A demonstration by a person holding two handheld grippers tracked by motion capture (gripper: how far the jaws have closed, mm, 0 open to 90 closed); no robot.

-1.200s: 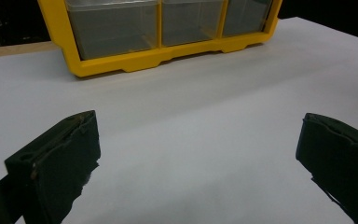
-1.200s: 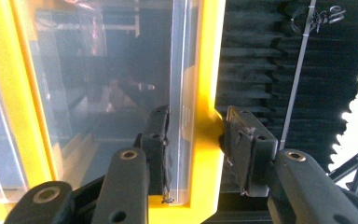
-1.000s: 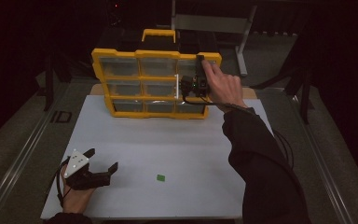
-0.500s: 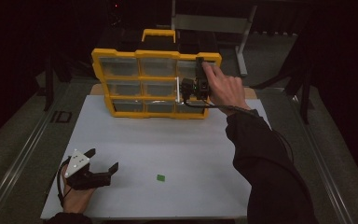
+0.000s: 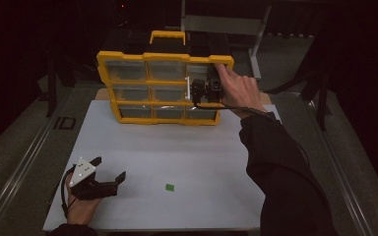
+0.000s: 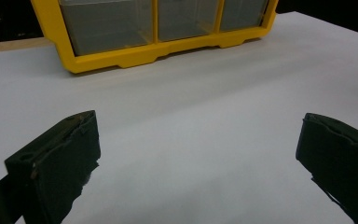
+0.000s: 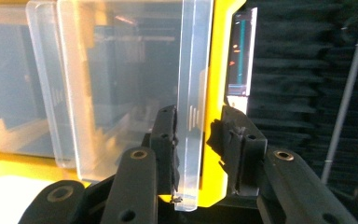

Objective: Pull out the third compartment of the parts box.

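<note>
Now gripping the drawer front

Right tool (image 7: 198, 154) has just been closing on the clear drawer (image 7: 193, 93) of the yellow organizer (image 5: 165, 88), directly ahead; left tool (image 5: 109, 169) rests released on the desk (image 5: 177, 152), farther off.

One yellow organiser (image 5: 165, 88), nine clear drawers, two claws, one green square (image 5: 170, 187)

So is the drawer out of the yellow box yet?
Not yet. The right gripper has just been closing its jaws around the clear drawer front of the yellow organizer. Pulling it out comes next. The left gripper rests open on the white table.
</note>
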